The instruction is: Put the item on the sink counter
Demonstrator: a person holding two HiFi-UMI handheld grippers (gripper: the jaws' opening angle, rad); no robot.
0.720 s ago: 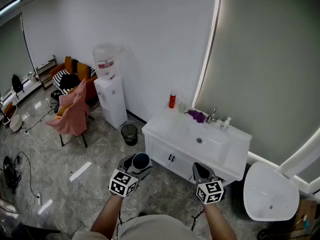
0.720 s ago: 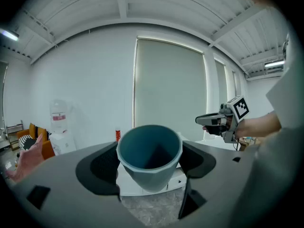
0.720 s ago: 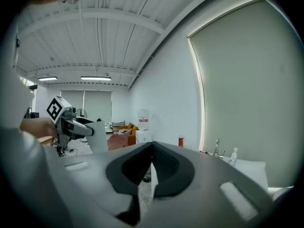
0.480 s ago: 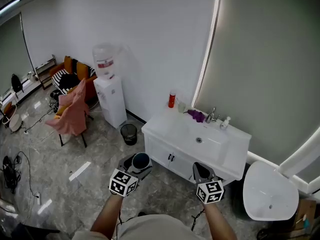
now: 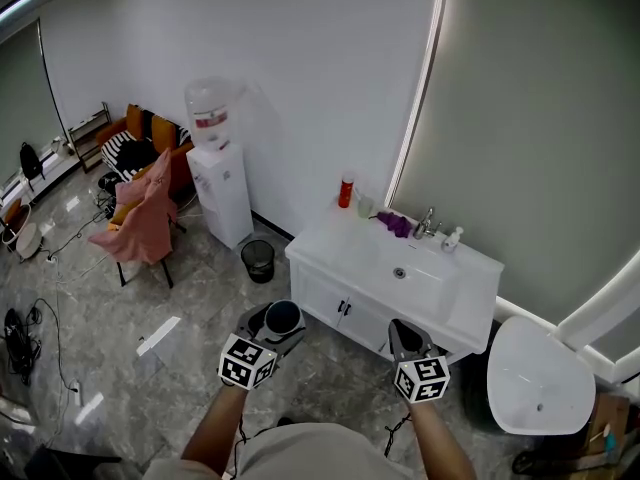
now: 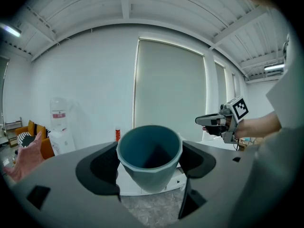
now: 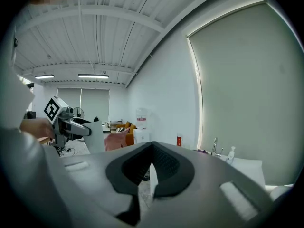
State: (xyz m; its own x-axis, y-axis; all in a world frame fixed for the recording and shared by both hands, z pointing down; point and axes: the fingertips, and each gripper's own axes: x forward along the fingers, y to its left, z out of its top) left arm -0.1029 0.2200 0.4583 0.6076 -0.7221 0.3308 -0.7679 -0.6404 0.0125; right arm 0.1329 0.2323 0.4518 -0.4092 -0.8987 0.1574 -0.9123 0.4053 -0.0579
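Observation:
A blue-grey cup (image 5: 283, 317) sits upright between the jaws of my left gripper (image 5: 277, 324), which is shut on it at waist height over the floor. In the left gripper view the cup (image 6: 149, 156) fills the gap, and both pads press its sides. My right gripper (image 5: 403, 336) is shut with nothing in it, its pads meeting in the right gripper view (image 7: 152, 163). The white sink counter (image 5: 335, 245) stands ahead against the wall, a short way beyond both grippers.
On the counter are a red bottle (image 5: 346, 192), a purple cloth (image 5: 396, 225), a faucet (image 5: 428, 226) and a small soap bottle (image 5: 453, 240). A water dispenser (image 5: 220, 183), a black bin (image 5: 258, 261) and a chair with pink cloth (image 5: 140, 223) stand at the left. A round white fixture (image 5: 540, 378) is at the right.
The view has shifted slightly and the sink cabinet sits a little nearer. Both grippers keep the same pose, the cup still in the left one.

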